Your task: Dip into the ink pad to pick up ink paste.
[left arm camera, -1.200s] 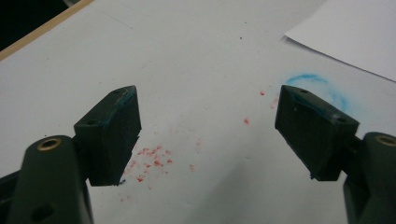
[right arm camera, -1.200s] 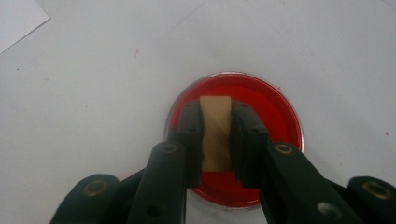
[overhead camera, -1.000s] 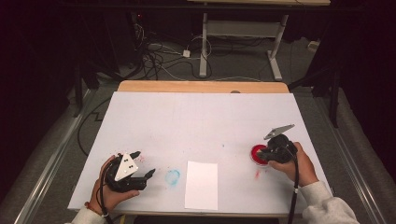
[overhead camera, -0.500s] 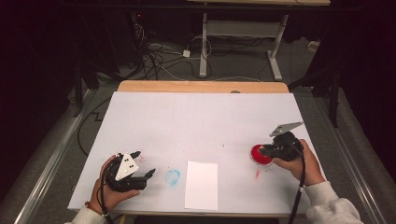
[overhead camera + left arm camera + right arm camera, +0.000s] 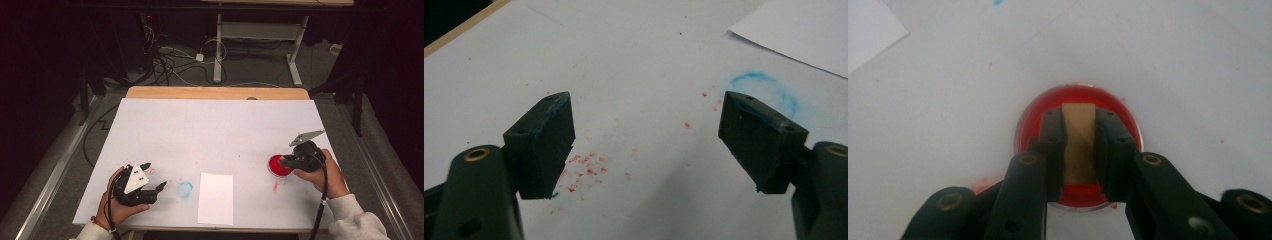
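- Stamp block [image 5: 1079, 142]: one tan, wood-coloured block sits clenched between your right gripper's [image 5: 1079, 120] jaws, its far end over the red dish.
- One round dish [image 5: 1075, 97] of red ink lies on the table's right side, directly under that block; whether the block touches the ink you cannot tell from the right gripper view.
- From above, your right gripper [image 5: 286, 161] reaches in over the dish's [image 5: 276, 165] right edge, with your right hand [image 5: 325, 172] behind it near the table's right border.
- Your left gripper [image 5: 154, 176] rests at the near left of the table, its two jaws spread wide with nothing between them.
- One blue ring-shaped ink mark [image 5: 185, 189] lies just beyond the left gripper, between it and the paper.
- One sheet of white paper [image 5: 216, 198] lies near the front edge, roughly midway between your two hands, well apart from the dish.
- Scattered red specks [image 5: 586, 167] dot the table [image 5: 215, 125] below the left gripper's jaws; a faint red smear [image 5: 275, 186] sits just in front of the dish.
- Two grippers, one dish, one sheet, one block in all.
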`<state>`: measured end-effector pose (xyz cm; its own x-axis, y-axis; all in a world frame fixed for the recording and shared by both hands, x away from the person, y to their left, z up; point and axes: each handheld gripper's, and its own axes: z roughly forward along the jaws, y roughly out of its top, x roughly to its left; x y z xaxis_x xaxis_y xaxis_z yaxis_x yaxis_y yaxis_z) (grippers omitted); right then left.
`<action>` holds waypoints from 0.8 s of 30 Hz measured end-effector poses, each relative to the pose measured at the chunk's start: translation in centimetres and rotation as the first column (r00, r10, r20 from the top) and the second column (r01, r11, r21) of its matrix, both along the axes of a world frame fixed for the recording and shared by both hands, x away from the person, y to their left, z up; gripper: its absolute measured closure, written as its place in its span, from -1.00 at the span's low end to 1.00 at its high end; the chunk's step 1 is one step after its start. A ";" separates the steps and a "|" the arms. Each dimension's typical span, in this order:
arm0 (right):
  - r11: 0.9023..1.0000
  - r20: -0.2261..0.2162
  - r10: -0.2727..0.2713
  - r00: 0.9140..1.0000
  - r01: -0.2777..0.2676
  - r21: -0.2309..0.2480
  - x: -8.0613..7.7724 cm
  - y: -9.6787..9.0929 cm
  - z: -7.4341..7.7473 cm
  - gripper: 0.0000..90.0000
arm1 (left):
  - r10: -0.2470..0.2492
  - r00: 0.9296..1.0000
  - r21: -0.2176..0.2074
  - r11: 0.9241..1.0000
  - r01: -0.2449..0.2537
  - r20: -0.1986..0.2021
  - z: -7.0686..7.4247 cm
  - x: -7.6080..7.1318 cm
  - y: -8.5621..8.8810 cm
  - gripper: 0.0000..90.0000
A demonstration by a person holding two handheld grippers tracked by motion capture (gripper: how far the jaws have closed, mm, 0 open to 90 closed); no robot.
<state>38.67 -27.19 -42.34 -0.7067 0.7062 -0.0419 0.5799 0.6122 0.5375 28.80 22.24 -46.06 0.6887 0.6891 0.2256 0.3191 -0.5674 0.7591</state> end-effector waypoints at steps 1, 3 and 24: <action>1.000 -0.004 -0.001 1.000 0.001 -0.009 0.1 0.0 -0.2 0.68 | 0.000 1.000 -0.001 1.000 0.000 -0.001 0.0 0.0 0.0 -0.51; 1.000 -0.018 -0.001 1.000 0.001 -0.020 0.3 0.1 -0.6 0.68 | -0.002 1.000 0.002 1.000 0.002 -0.002 0.0 0.0 0.0 -0.51; 0.998 -0.013 -0.001 1.000 0.000 -0.056 0.1 0.7 -1.3 0.69 | -0.001 1.000 0.002 1.000 0.001 -0.001 0.0 -0.1 0.1 -0.51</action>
<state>38.79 -26.46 -43.66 -0.7072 0.7033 -0.0727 0.5867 0.6411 0.4947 28.72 22.30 -46.05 0.6896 0.6880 0.2261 0.3193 -0.5691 0.7578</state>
